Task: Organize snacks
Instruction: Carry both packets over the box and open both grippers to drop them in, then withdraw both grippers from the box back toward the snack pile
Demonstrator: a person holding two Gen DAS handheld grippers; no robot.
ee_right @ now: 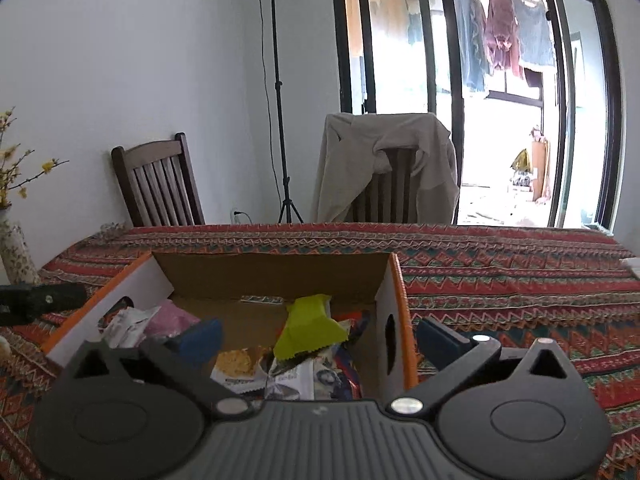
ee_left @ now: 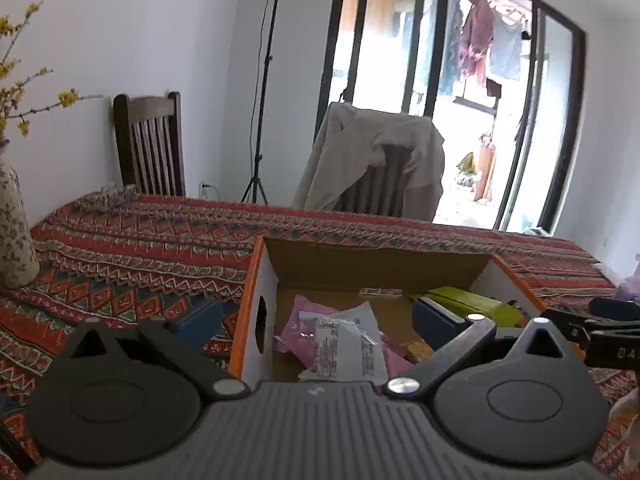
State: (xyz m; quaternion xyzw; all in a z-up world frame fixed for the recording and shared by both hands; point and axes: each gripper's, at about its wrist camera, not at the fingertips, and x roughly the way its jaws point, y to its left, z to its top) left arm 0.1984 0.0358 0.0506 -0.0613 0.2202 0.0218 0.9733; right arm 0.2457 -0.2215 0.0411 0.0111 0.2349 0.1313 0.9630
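Observation:
An open cardboard box (ee_left: 267,280) with white sides and an orange rim stands on the patterned tablecloth (ee_left: 140,248). Inside lie a pink packet (ee_left: 294,326), a white printed packet (ee_left: 348,344) and a yellow-green packet (ee_left: 472,300). My left gripper (ee_left: 316,320) is open, its blue pads straddling the box's left wall, nothing between them pressed. In the right wrist view the box (ee_right: 394,280) holds the yellow-green packet (ee_right: 310,328), a pink packet (ee_right: 172,318) and several printed packets. My right gripper (ee_right: 320,340) is open, straddling the box's right wall.
A flowered vase (ee_left: 12,232) with yellow branches stands at the table's left edge. Behind the table are a dark wooden chair (ee_right: 160,184), a chair draped with a beige jacket (ee_right: 384,168), a light stand (ee_right: 280,120) and glass doors (ee_right: 500,100).

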